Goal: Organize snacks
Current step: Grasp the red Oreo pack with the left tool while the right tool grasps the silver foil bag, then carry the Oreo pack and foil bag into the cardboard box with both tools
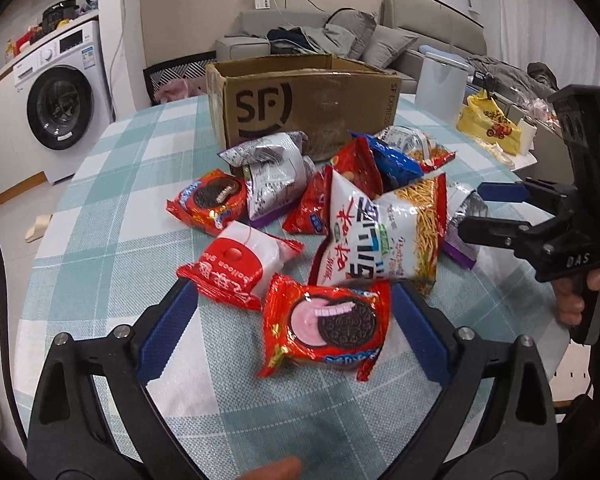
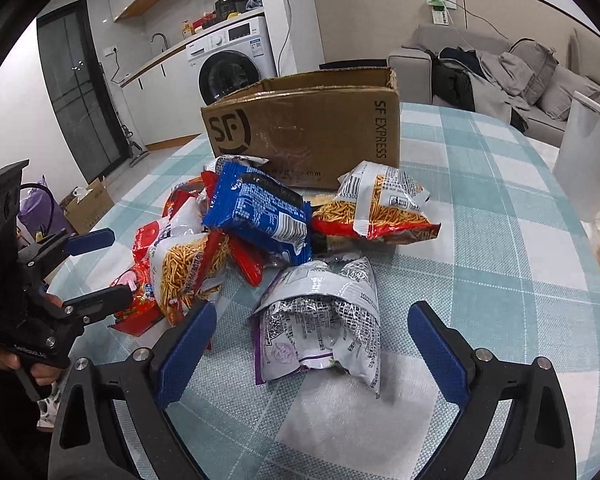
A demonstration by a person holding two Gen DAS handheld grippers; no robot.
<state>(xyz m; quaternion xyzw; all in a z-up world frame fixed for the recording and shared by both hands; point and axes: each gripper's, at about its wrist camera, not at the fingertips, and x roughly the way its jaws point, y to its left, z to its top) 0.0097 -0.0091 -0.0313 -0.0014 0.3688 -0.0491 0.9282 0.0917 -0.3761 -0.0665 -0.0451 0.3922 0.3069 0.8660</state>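
A pile of snack bags lies on the checked tablecloth (image 1: pixel 112 216) in front of an open brown SF cardboard box (image 1: pixel 300 100), which also shows in the right wrist view (image 2: pixel 308 128). My left gripper (image 1: pixel 292 316) is open, its blue pads on either side of a red cookie pack (image 1: pixel 326 326) with a pink-cream cookie picture. My right gripper (image 2: pixel 312 340) is open around a silver and purple bag (image 2: pixel 320 320). It also shows at the right of the left wrist view (image 1: pixel 476 212). A white noodle-snack bag (image 1: pixel 380 232) and a blue bag (image 2: pixel 260 212) lie in the pile.
A white cylinder (image 1: pixel 440 80) and a yellow plastic bag (image 1: pixel 490 124) stand at the table's far right. A washing machine (image 1: pixel 60 104) stands left, beyond the table edge. A grey sofa (image 2: pixel 520 72) sits behind the box.
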